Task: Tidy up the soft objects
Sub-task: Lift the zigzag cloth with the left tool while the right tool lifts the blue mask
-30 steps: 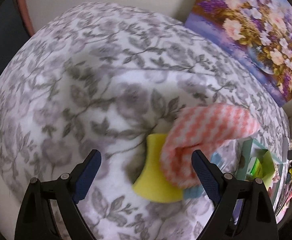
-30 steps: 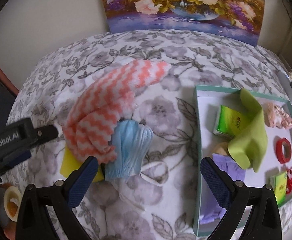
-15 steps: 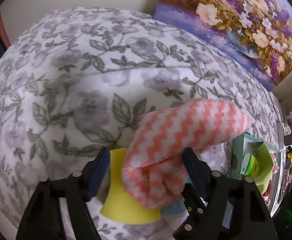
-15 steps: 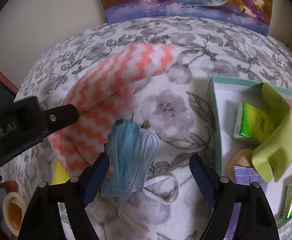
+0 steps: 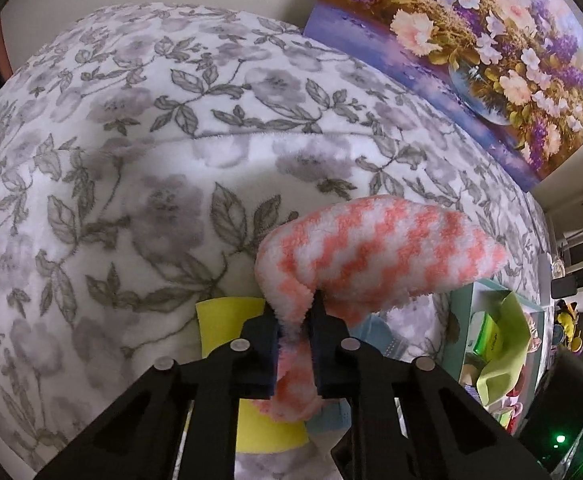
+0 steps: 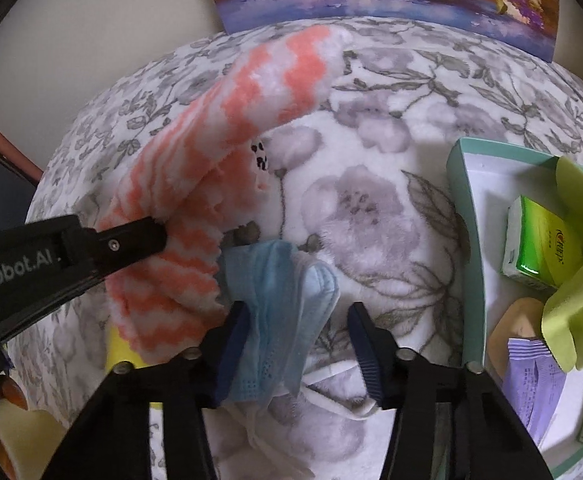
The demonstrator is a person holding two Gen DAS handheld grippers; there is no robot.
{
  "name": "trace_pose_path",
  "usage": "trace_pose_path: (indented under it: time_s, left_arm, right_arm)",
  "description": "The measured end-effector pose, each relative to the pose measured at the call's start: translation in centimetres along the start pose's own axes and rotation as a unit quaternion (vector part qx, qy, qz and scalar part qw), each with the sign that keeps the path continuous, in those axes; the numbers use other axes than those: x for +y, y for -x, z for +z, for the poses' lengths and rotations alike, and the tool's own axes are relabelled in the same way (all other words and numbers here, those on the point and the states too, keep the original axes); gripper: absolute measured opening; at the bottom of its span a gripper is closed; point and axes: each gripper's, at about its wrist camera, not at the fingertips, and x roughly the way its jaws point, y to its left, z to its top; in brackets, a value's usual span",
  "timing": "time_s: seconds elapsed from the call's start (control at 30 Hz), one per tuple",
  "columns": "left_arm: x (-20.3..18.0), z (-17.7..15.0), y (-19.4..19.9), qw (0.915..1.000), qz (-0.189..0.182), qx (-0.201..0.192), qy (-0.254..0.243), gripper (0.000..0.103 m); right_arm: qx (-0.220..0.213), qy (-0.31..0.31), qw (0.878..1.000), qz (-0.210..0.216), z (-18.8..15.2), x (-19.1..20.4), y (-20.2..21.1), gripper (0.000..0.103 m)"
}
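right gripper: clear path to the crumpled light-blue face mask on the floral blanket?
Probably yes. The right gripper has just been closing; its jaws already straddle the crumpled light-blue face mask, nothing over it. The pink-and-white zigzag fleece cloth, pinched by the left gripper, only abuts the mask's left edge.

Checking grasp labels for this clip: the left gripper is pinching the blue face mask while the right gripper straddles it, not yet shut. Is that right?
Not quite. The left wrist view shows the left gripper shut on the pink-and-white striped cloth, not the mask. The rest holds: the right gripper, which has just been closing, straddles the blue face mask without pinching it.
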Motion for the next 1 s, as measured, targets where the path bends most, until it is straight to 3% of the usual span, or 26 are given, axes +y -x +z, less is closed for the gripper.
trace_pose_path:
  time_s: [0.23,0.4,1.0]
  left_arm:
    - [1.1,0.5,2.2,0.9993,0.01,-0.023,0.029,0.012]
    - [2.0,0.8,3.8,0.9979,0.024,-0.038,0.048,0.012]
    - [3.2,1.2,9.9,0.991,0.026,-0.107,0.075,0.012]
  right_arm:
    - [0.001,-0.004,1.0,0.015,0.0,0.0,0.2,0.032]
    - [0.0,-0.003,1.0,0.02,-0.2,0.1,0.4,0.013]
    - [-0.042,-0.01,0.998,0.041,0.4,-1.0,4.9,0.01]
